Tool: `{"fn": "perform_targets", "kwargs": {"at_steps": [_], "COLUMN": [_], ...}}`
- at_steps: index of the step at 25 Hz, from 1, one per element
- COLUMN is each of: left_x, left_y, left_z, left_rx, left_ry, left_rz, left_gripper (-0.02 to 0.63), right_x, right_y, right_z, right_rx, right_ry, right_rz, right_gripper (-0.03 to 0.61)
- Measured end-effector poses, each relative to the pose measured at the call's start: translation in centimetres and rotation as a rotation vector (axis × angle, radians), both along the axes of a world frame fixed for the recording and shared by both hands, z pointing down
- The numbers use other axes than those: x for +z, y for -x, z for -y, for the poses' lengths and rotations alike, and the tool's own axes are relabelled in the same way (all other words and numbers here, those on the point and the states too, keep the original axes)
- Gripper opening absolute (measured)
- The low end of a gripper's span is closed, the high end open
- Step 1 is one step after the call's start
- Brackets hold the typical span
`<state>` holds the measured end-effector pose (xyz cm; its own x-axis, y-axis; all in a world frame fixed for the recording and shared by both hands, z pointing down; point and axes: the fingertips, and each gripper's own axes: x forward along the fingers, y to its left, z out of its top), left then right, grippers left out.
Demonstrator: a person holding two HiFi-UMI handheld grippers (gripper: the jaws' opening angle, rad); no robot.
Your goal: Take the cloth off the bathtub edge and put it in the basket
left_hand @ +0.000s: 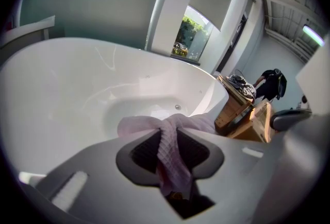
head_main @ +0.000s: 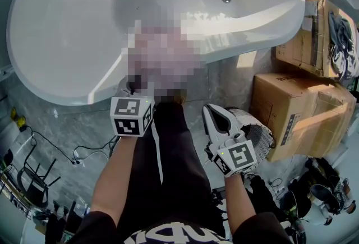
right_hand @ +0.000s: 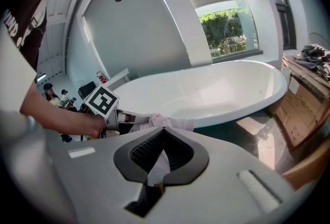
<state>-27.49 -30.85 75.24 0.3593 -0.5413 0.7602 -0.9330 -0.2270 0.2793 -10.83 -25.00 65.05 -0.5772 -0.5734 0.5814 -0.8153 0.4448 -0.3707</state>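
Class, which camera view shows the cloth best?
The left gripper view: the cloth fills its fingers, weave visible. The right gripper view shows it small on the bathtub edge; the head view blurs it.

The left tool and the right tool are pale grey with dark ribbed pads; each carries a white cube with black square markers. The person wears a black short-sleeved shirt with white print and black trousers.

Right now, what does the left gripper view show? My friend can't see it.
The left hand-held gripper is closed on a pale pink cloth at the edge of a big white bathtub. Cardboard boxes stand beyond the tub.
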Motion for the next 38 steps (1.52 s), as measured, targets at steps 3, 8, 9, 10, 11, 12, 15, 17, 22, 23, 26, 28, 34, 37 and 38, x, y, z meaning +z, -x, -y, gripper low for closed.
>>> {"fn": "perform_targets", "kwargs": {"at_steps": [3, 8, 9, 10, 11, 12, 15, 17, 22, 23, 26, 28, 34, 37, 38], "left_x": [-0.4, -0.8, -0.9, -1.1, -1.2, -1.4, -2.6, -3.7, -8.1, -9.1, -12.0, -14.0, -20.3, -23.3, -24.2], "left_y": [0.0, 0.1, 0.1, 0.1, 0.1, 0.1, -0.1, -0.3, -0.7, -0.8, -1.0, -1.3, -3.4, -4.1, -4.3], "left_z": [-0.1, -0.3, -0.3, -0.4, -0.5, -0.6, -1.1, -1.3, -1.2, -1.0, -0.5, -0.2, -0.6, -1.2, -1.4], "left_rx": [0.005, 0.006, 0.004, 0.002, 0.002, 0.006, 0.031, 0.048, 0.076, 0.085, 0.114, 0.137, 0.243, 0.302, 0.328], "left_ry": [-0.014, -0.023, -0.023, -0.024, -0.025, -0.027, -0.032, -0.039, -0.071, -0.081, -0.108, -0.124, -0.161, -0.183, -0.194], "left_rz": [-0.01, -0.04, -0.049, -0.058, -0.068, -0.076, -0.096, -0.114, -0.166, -0.172, -0.19, -0.202, -0.251, -0.27, -0.27], "left_gripper": [0.074, 0.063, 0.063, 0.061, 0.06, 0.06, 0.058, 0.058, 0.058, 0.06, 0.06, 0.06, 0.06, 0.06, 0.06], "right_x": [0.0, -0.2, -0.2, -0.2, -0.2, -0.3, -0.7, -1.2, -3.7, -4.3, -6.2, -7.6, -12.6, -15.1, -16.0], "right_y": [0.4, 1.0, 1.0, 1.0, 1.0, 1.1, 1.4, 1.7, 1.9, 1.9, 1.8, 1.7, 1.2, 1.1, 1.1], "right_z": [0.0, -0.1, -0.2, -0.2, -0.2, -0.1, 0.1, 0.3, 1.1, 1.3, 1.8, 2.0, 2.4, 2.2, 2.0], "right_rx": [0.001, 0.002, 0.004, 0.005, 0.007, 0.009, 0.014, 0.017, 0.025, 0.03, 0.046, 0.057, 0.118, 0.159, 0.174], "right_ry": [0.0, -0.001, -0.001, -0.002, -0.002, -0.003, -0.008, -0.016, -0.044, -0.051, -0.071, -0.087, -0.144, -0.177, -0.188], "right_rz": [0.001, 0.0, 0.0, -0.002, -0.004, -0.006, -0.01, -0.013, -0.023, -0.024, -0.024, -0.025, -0.009, -0.004, -0.002], "right_gripper": [0.009, 0.009, 0.009, 0.009, 0.009, 0.009, 0.009, 0.009, 0.009, 0.009, 0.009, 0.009, 0.009, 0.009, 0.009]}}
